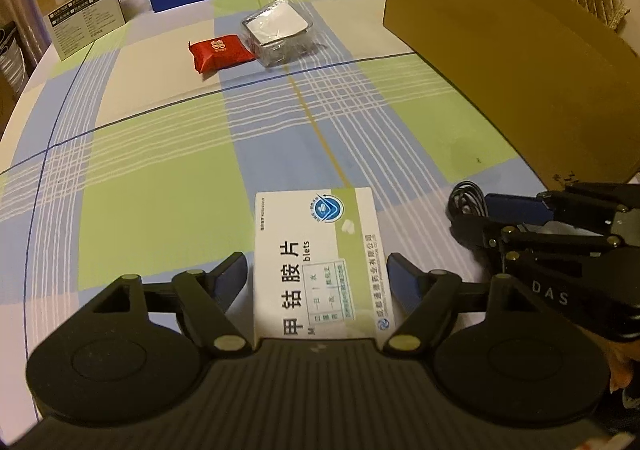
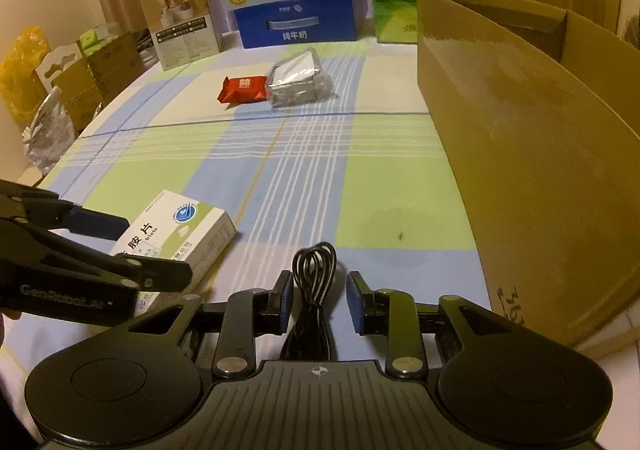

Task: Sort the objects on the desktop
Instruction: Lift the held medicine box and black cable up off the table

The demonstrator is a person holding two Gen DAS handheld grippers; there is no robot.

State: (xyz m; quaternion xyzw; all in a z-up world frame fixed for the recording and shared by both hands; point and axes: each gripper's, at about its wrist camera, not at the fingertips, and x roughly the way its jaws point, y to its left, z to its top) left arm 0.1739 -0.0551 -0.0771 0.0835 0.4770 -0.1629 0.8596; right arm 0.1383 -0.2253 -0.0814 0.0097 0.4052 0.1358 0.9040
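A: In the left wrist view, the left gripper is straddling the medicine box, which is lying flat on the checked tablecloth. Its jaws are standing apart, a blue pad just beside each long edge, with a sliver of gap showing.

B: And the risk there?

A: I'd judge that closing off-centre could be twisting the box or skating it across the cloth. The right gripper is sitting close at the right, so the two tools could be bumping.

B: And the right wrist view?

A: The right gripper is bracketing the coiled black cable, jaws apart, not touching it. A loose coil could be slipping out or trailing a loop when lifted.

B: Containers?

A: The open cardboard box is standing at the right; its inside is hidden from both cameras, so I cannot tell its contents. The red packet and the foil-wrapped pack are lying side by side farther up the table, apparently touching.
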